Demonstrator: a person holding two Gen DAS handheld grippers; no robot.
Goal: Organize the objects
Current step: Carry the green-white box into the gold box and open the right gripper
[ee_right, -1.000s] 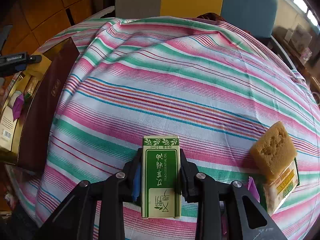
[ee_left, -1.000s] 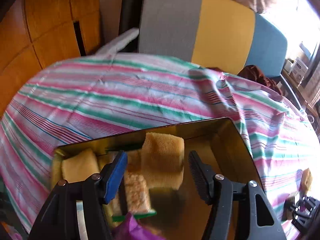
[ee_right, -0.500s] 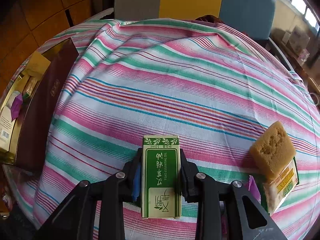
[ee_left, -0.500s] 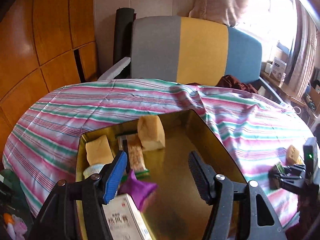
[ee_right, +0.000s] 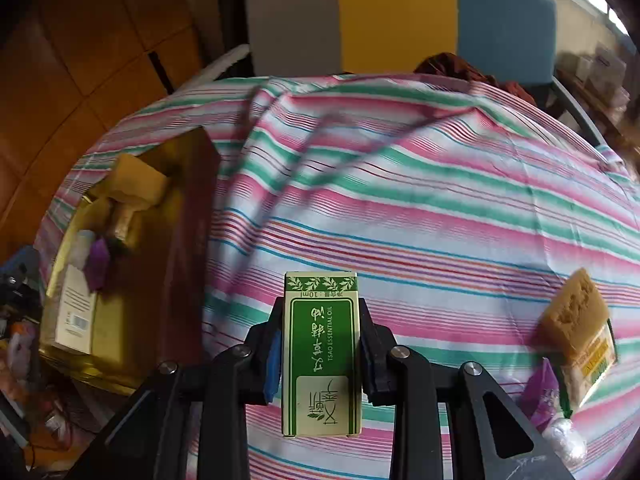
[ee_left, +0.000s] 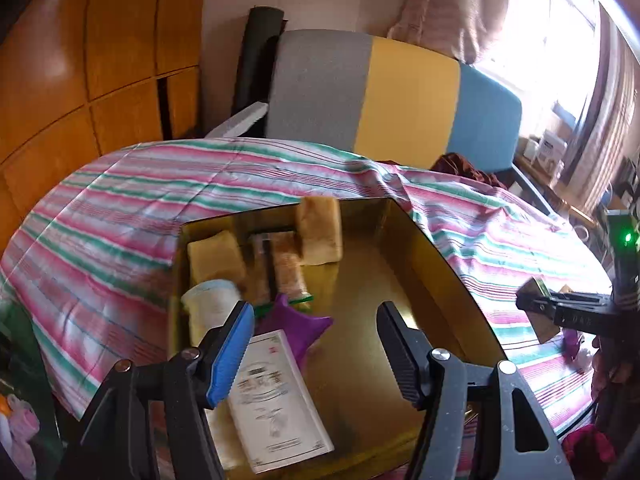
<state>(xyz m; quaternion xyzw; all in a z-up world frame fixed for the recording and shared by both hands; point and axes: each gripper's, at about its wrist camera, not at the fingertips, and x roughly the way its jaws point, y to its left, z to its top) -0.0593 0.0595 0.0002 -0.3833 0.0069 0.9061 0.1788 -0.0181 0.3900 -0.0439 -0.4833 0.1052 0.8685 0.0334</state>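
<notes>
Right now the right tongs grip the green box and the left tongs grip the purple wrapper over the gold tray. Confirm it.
Wrong on the left tongs: the left wrist view shows them open and empty; the purple wrapper lies in the gold tray. The right tongs do grip the green box.

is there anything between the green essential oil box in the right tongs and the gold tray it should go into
Only the tray's own raised side. The green box is clamped in the right tongs above bare striped cloth, and the gold tray sits to its left in the right wrist view. Its dark red wall faces the box, so it must go over that.
</notes>
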